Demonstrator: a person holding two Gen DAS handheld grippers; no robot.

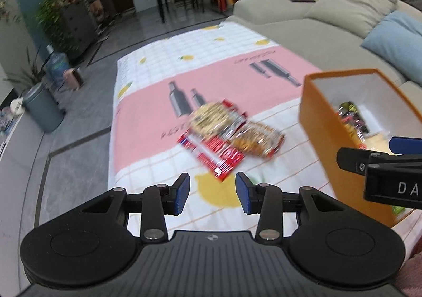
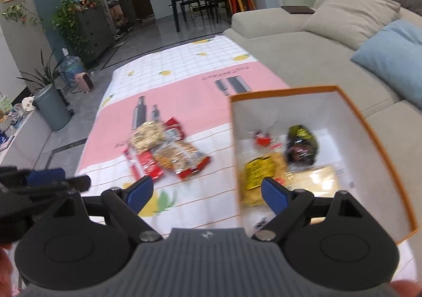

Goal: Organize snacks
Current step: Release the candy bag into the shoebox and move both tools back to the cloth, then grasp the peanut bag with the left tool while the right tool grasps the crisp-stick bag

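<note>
- Your left gripper [image 1: 212,192] hangs above the cloth [image 1: 147,117] with a moderate gap between its blue pads [image 1: 182,192]; nothing sits between them.
- Your right gripper [image 2: 205,195] is spread wide and holds nothing. Its right pad [image 2: 274,195] is over the open box [image 2: 369,122]; its left pad is over the cloth outside the box wall.
- In the left view, the right gripper [image 1: 379,162] enters from the right edge, in front of the box [image 1: 313,122].
- In the right view, the left gripper [image 2: 52,178] shows at the left edge, blurred.
- The loose snacks [image 1: 226,136] lie in a small overlapping pile on the cloth, ahead of the left gripper and just left of the box. The pile includes red-edged clear packs of pale round biscuits and a flat red pack [image 1: 219,158]. Blur hides the print.
- The box is orange outside and white inside, and stands on the cloth at the sofa [image 1: 311,33] side.
- Inside the box lie a yellow pack [image 2: 254,175], a dark pack [image 2: 300,146], a small red item [image 2: 262,140] and a pale flat pack [image 2: 316,178].
- Neither gripper touches any snack.
</note>
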